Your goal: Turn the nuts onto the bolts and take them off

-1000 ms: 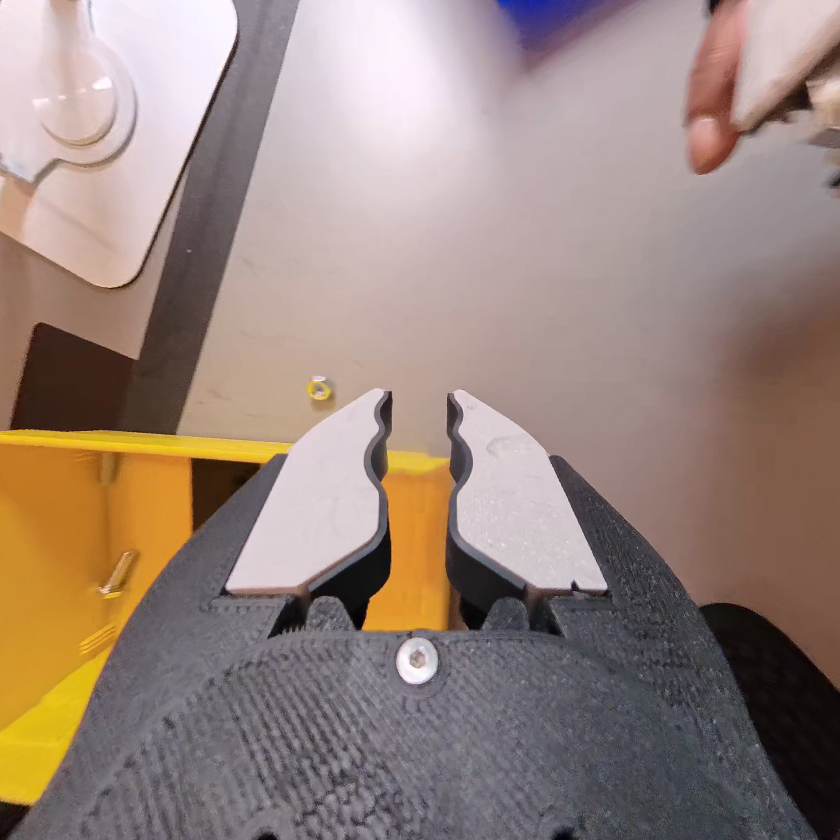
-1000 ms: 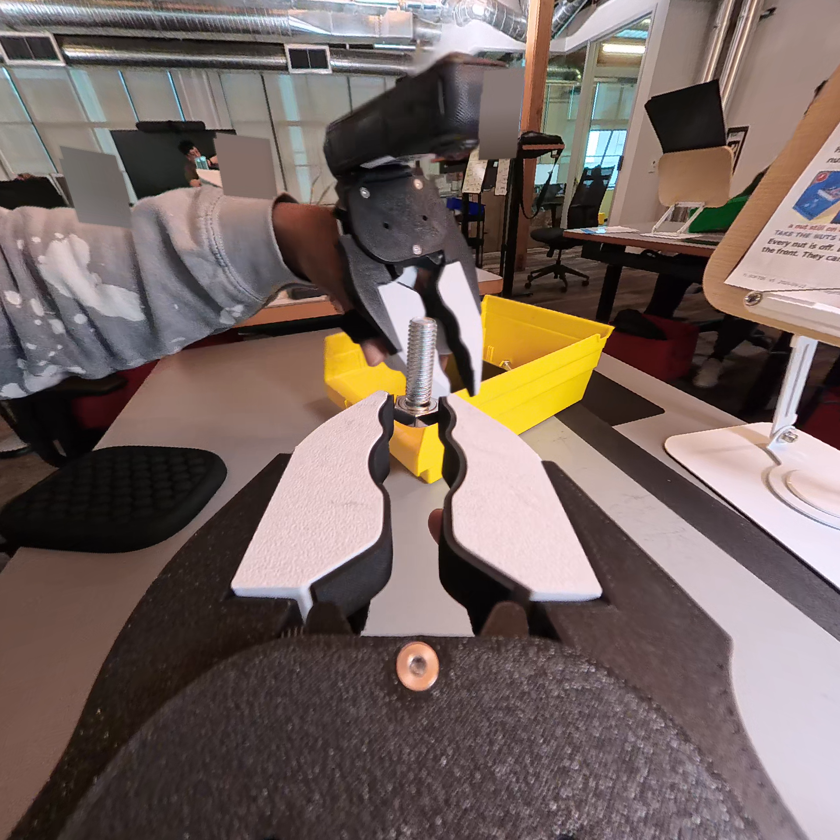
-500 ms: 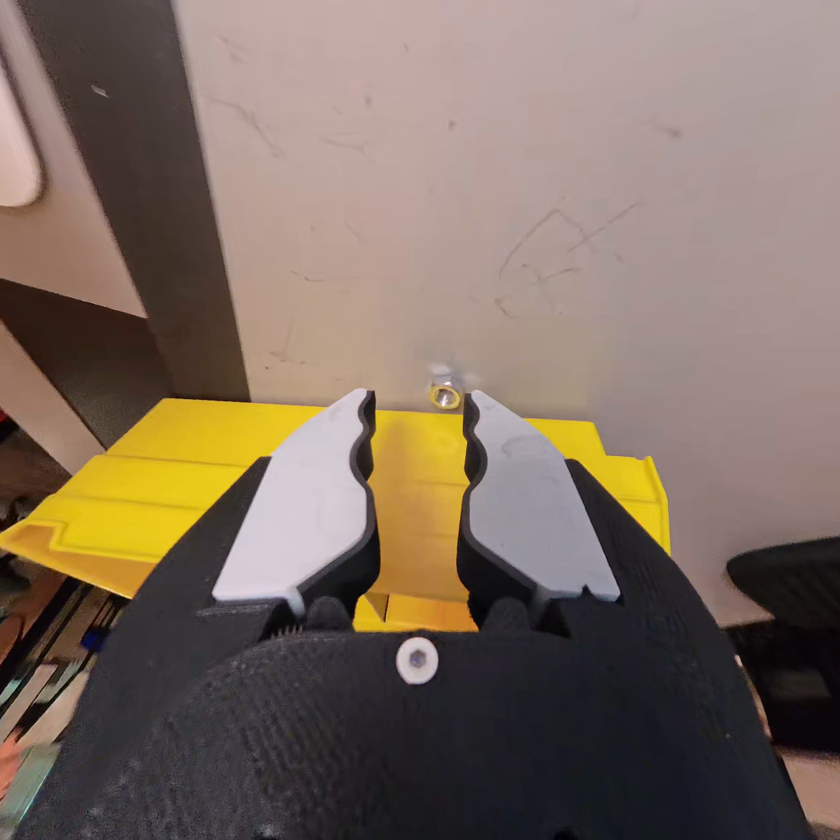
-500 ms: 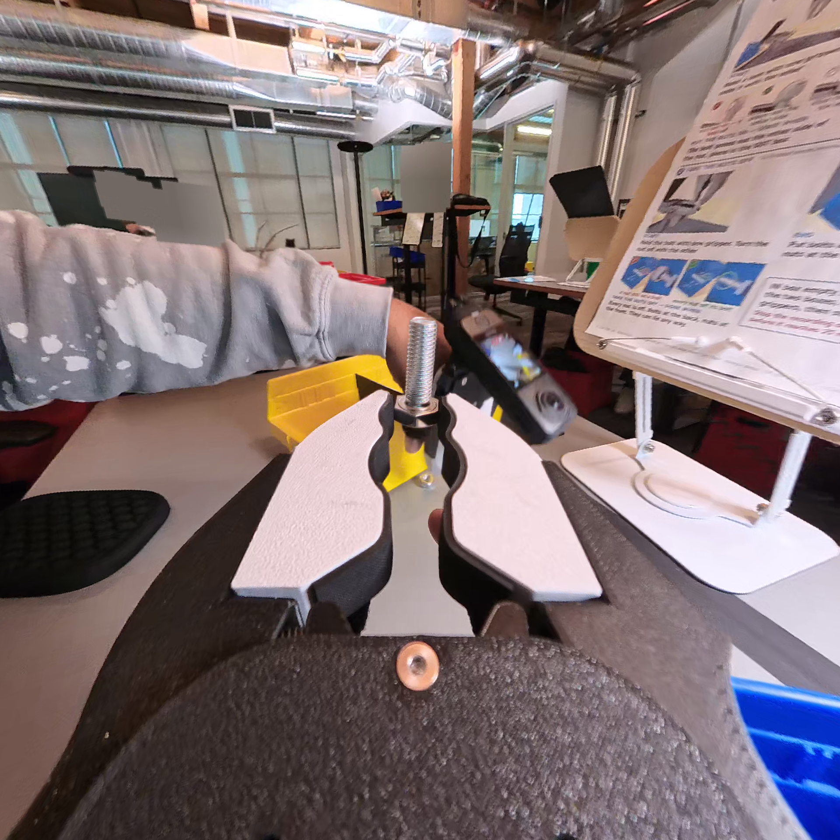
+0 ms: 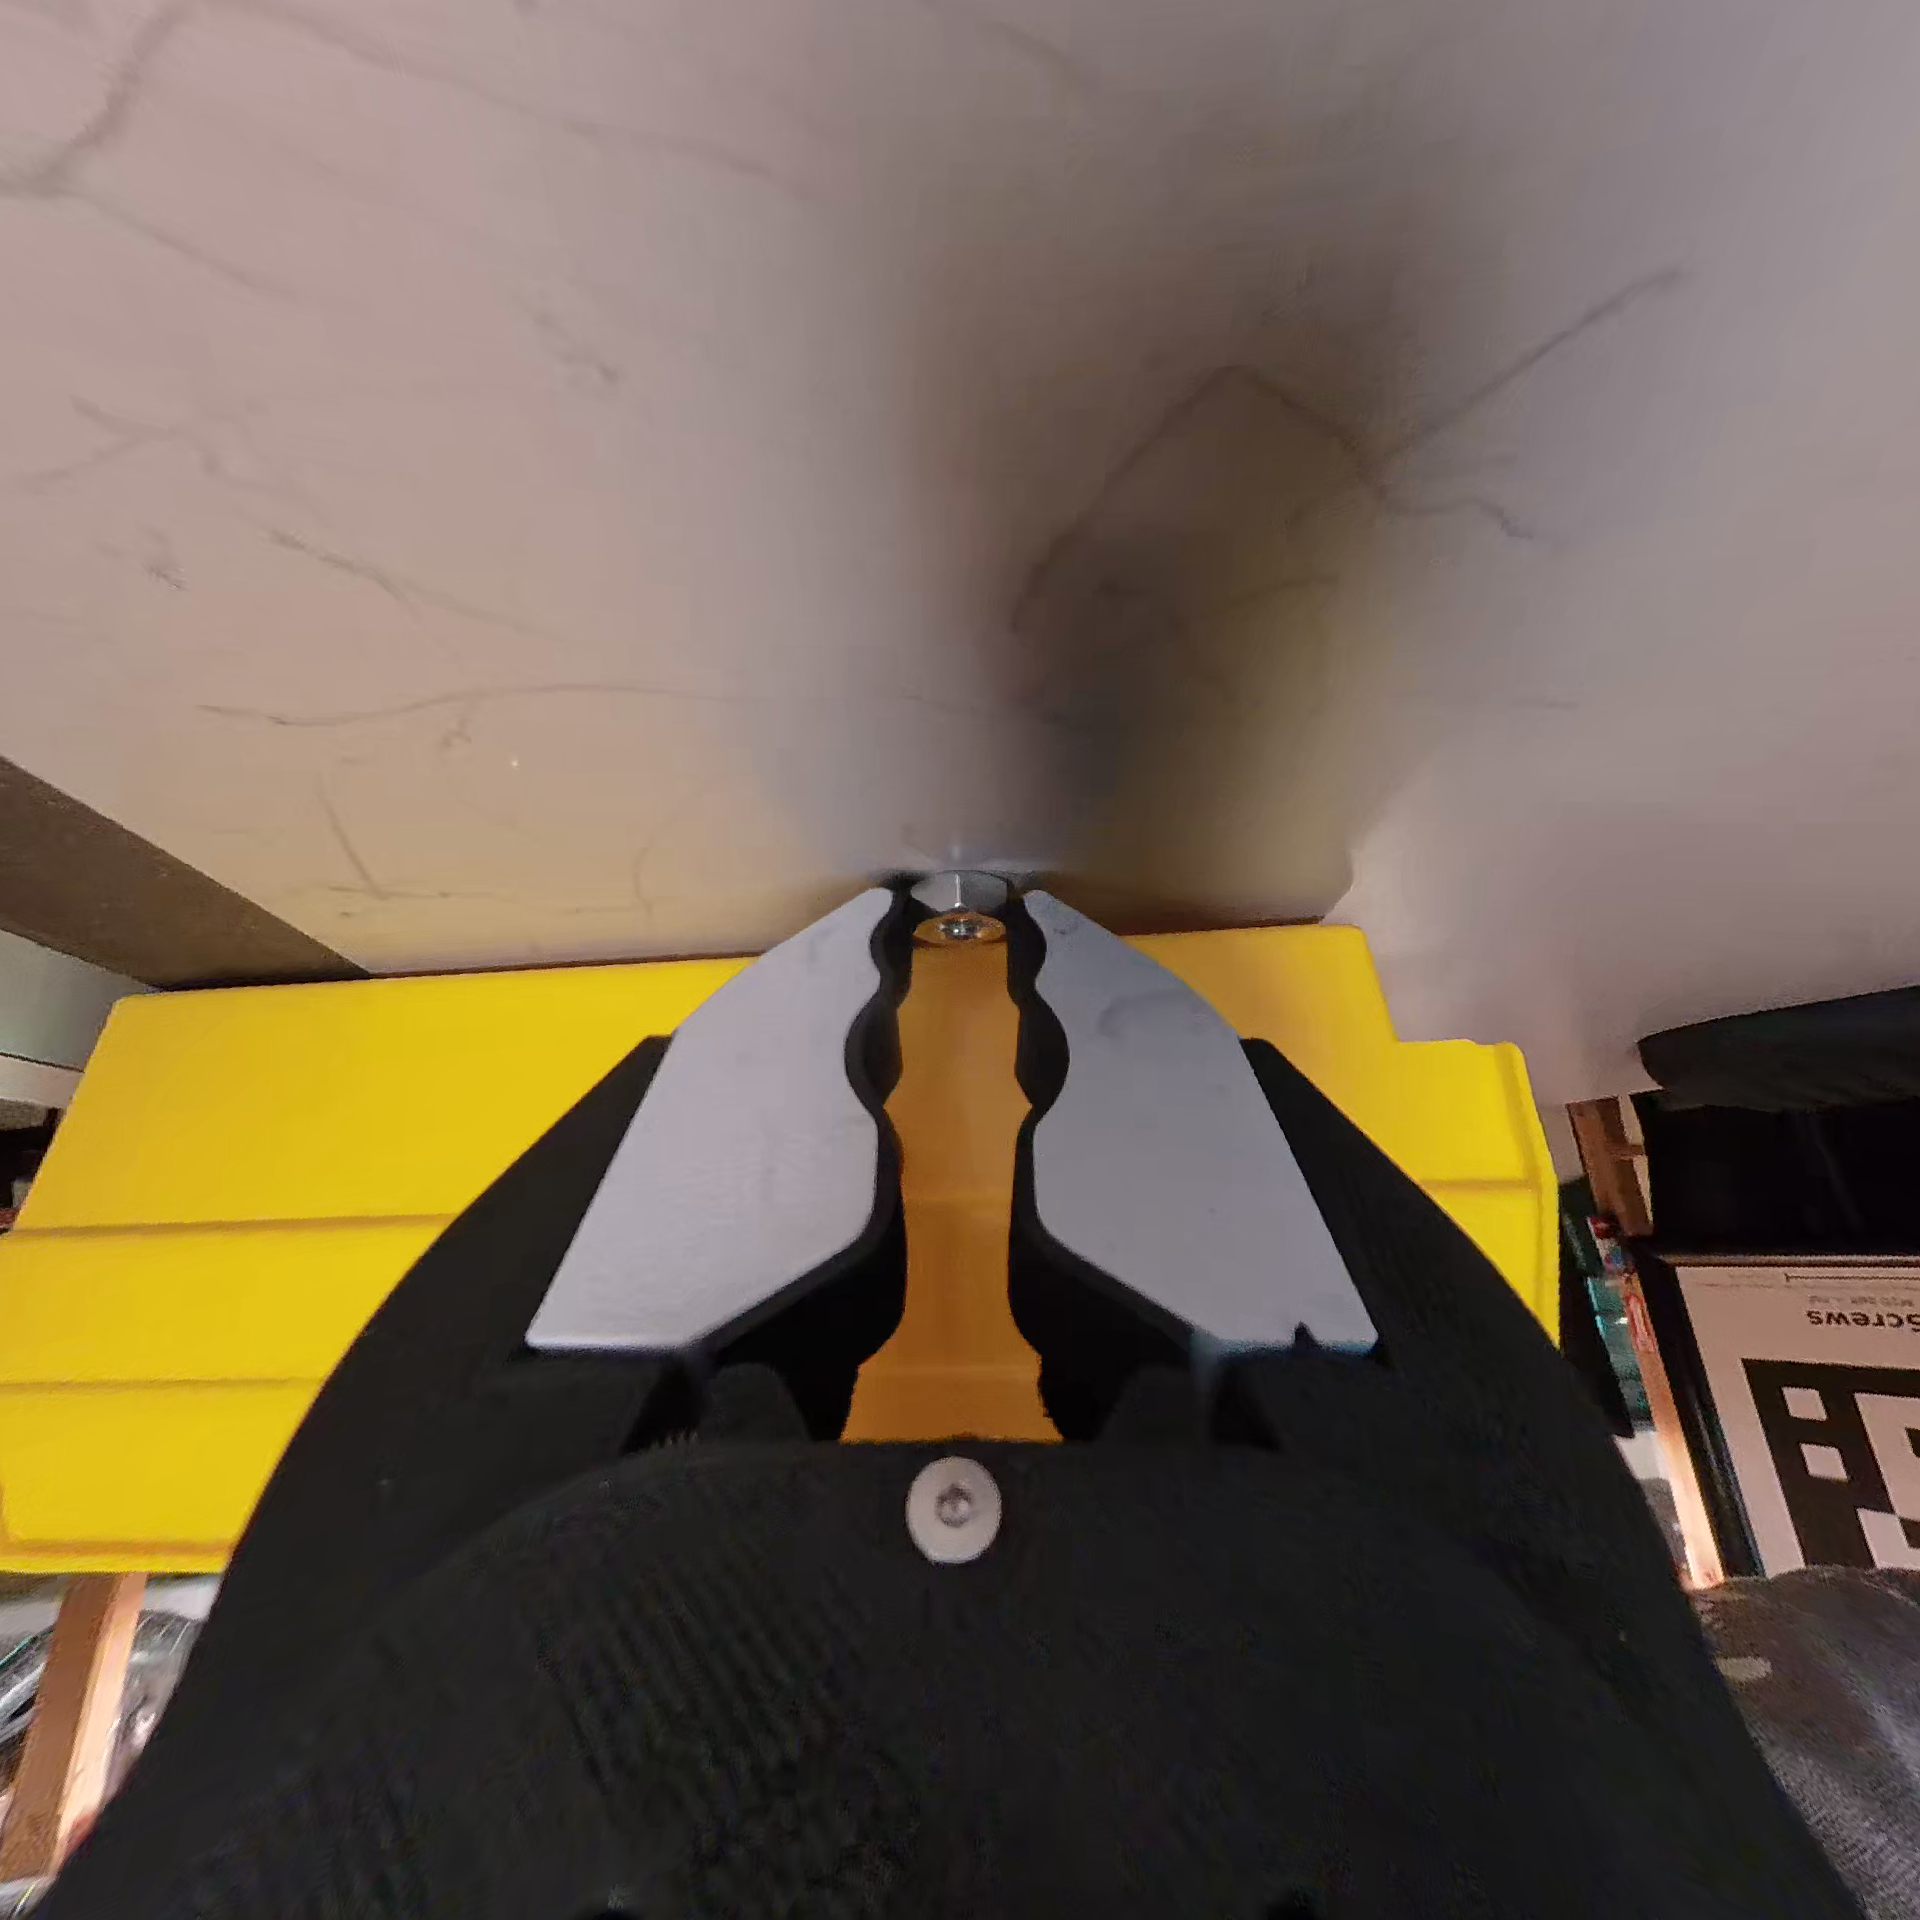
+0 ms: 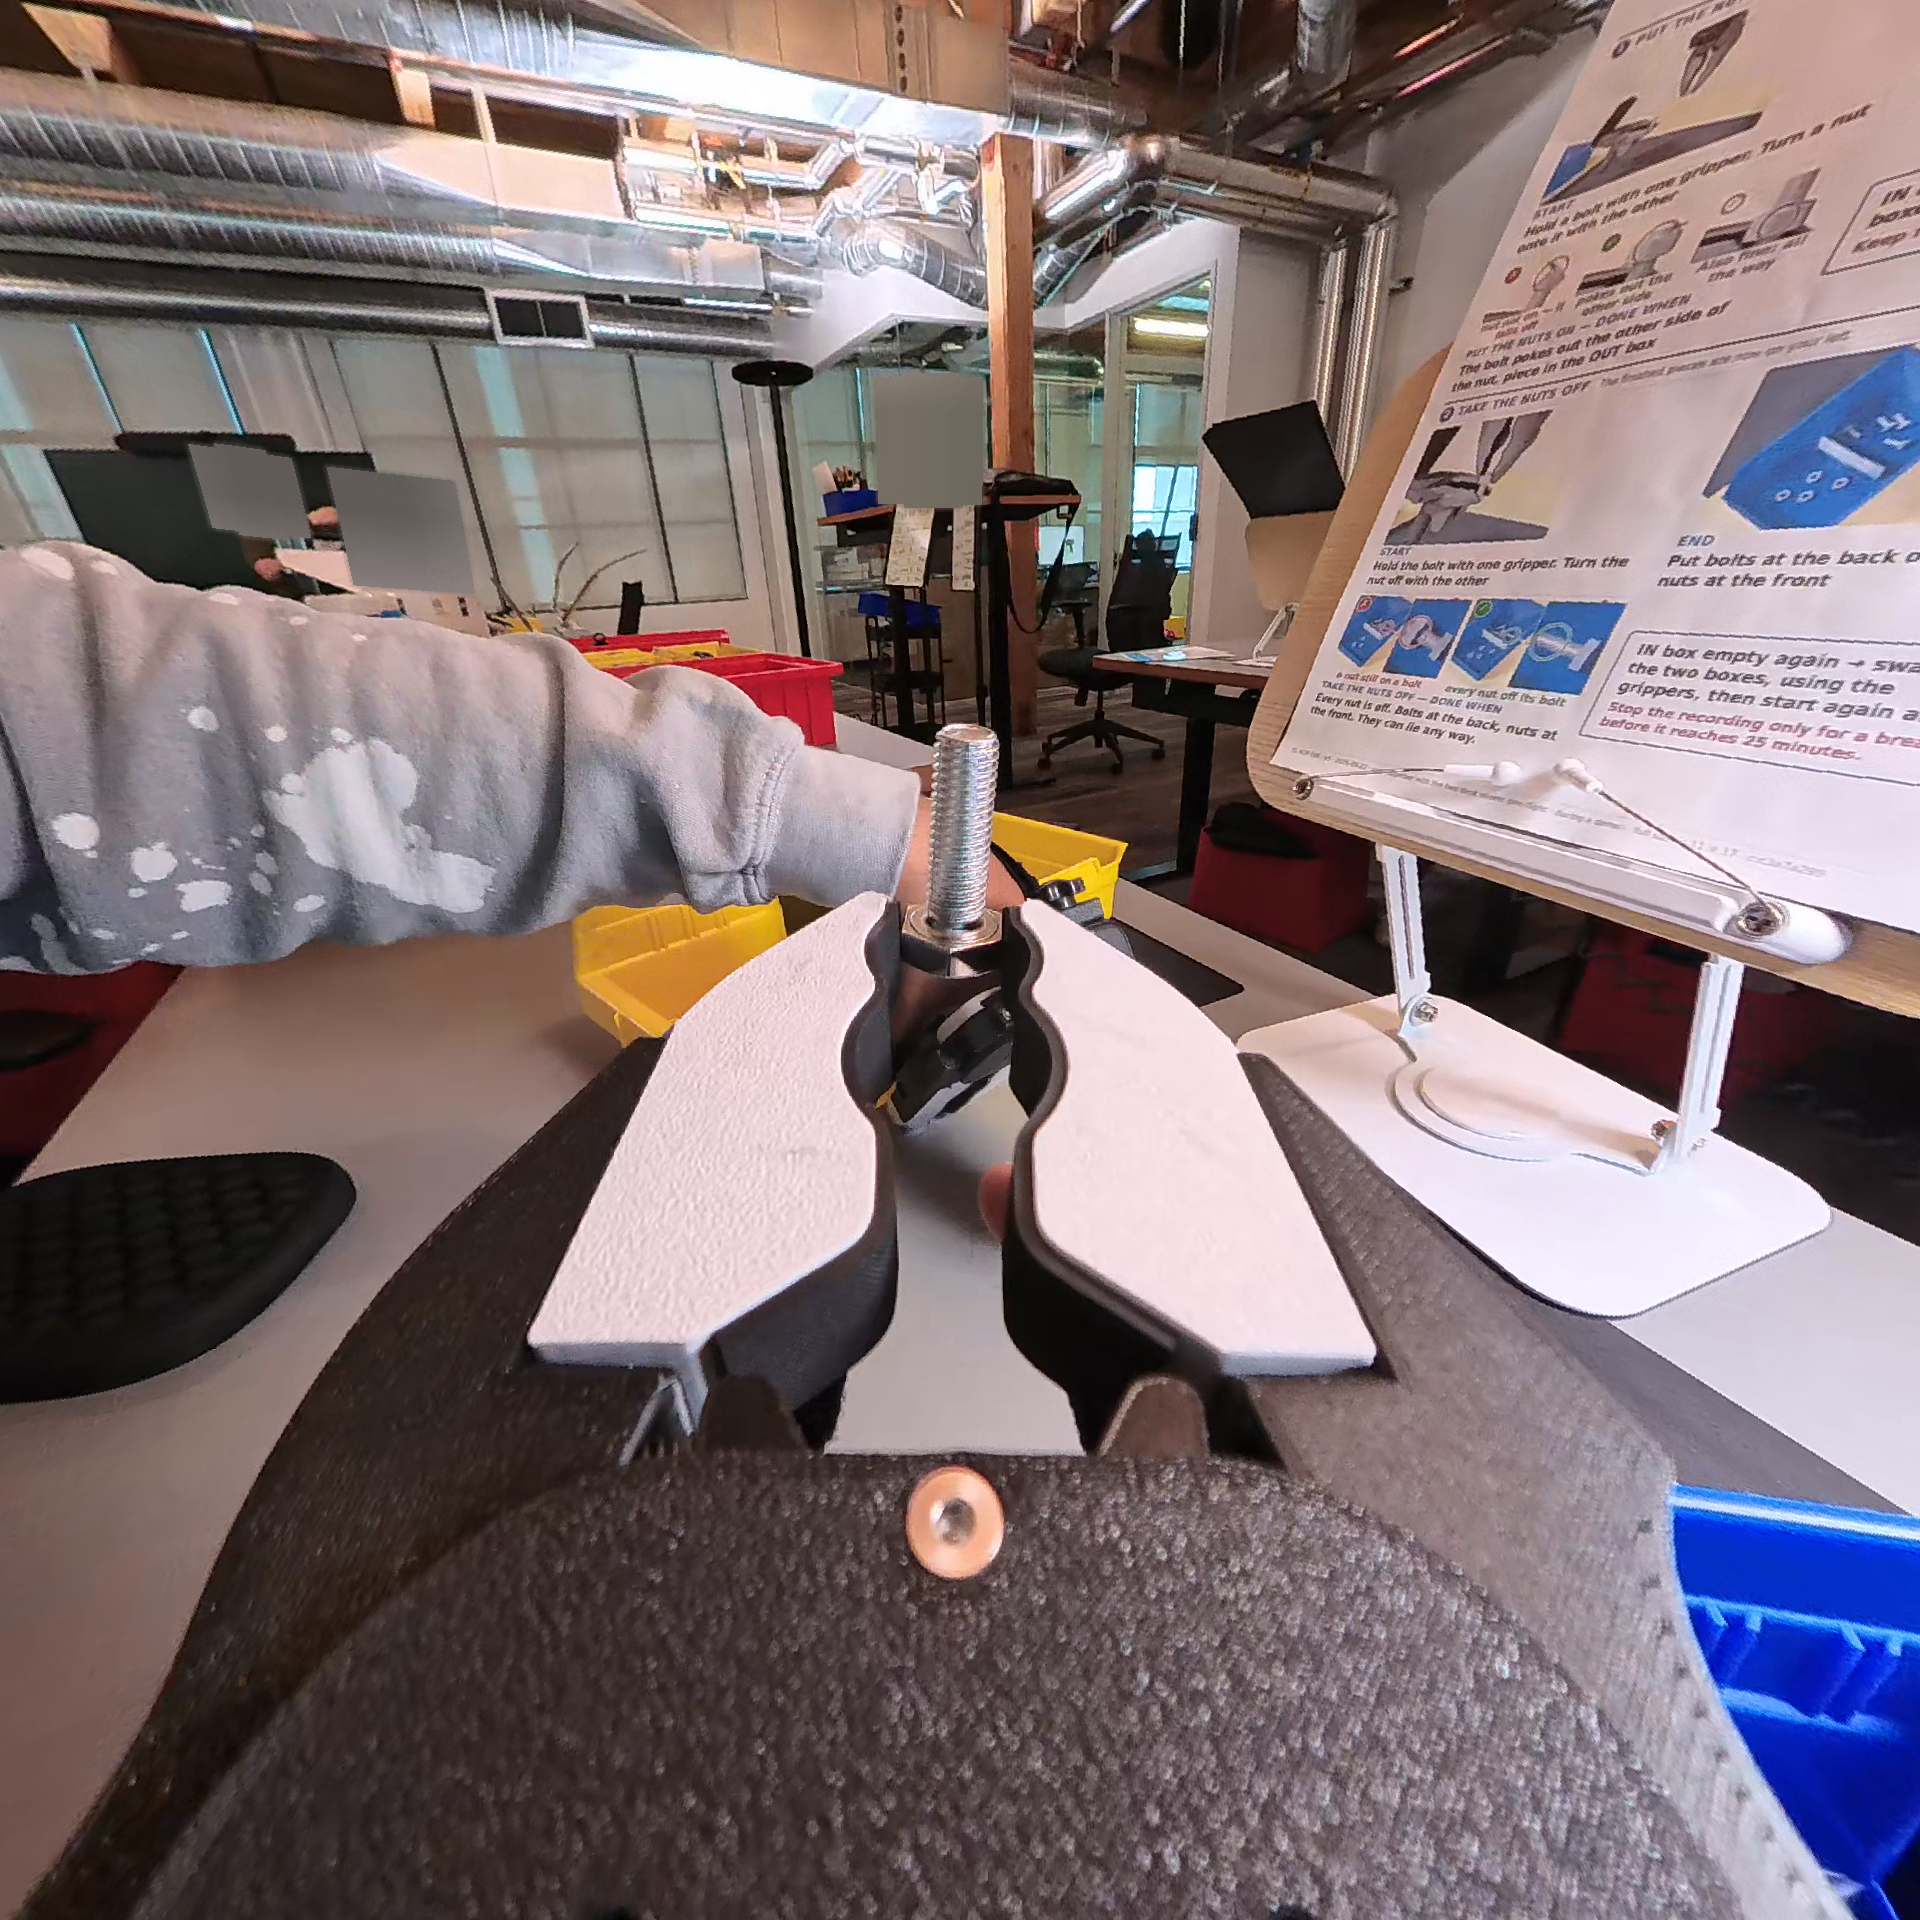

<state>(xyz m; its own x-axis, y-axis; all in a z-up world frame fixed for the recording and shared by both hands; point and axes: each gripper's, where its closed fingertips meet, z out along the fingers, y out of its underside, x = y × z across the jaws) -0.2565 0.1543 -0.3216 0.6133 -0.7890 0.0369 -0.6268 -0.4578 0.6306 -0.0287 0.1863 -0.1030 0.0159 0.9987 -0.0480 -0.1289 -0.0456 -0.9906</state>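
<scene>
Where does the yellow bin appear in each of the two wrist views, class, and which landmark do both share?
Left wrist view: the yellow bin fills the middle band, directly behind the left gripper.
Right wrist view: it sits mid-frame on the far table, left of the bolt, under the grey sleeve.
Shared landmark: the pale tabletop.

The table [image 6: 312, 1039] is showing a pale grey top with thin scratches on it. A dark stripe [image 6: 1714, 1434] is running across it by the white stand [image 6: 1538, 1205]. That stand is sitting on the table and is holding up a board with a paper sheet. To the left of the stand, a yellow bin [image 6: 665, 961] is resting on the table. A small silver nut [image 5: 958, 902] is lying on the table just beside the bin. Far to the left of the stand, a black bumpy pad [image 6: 145, 1257] is lying on the table. A blue bin [image 6: 1808, 1662] is sitting near the stand, closer to the camera.
</scene>
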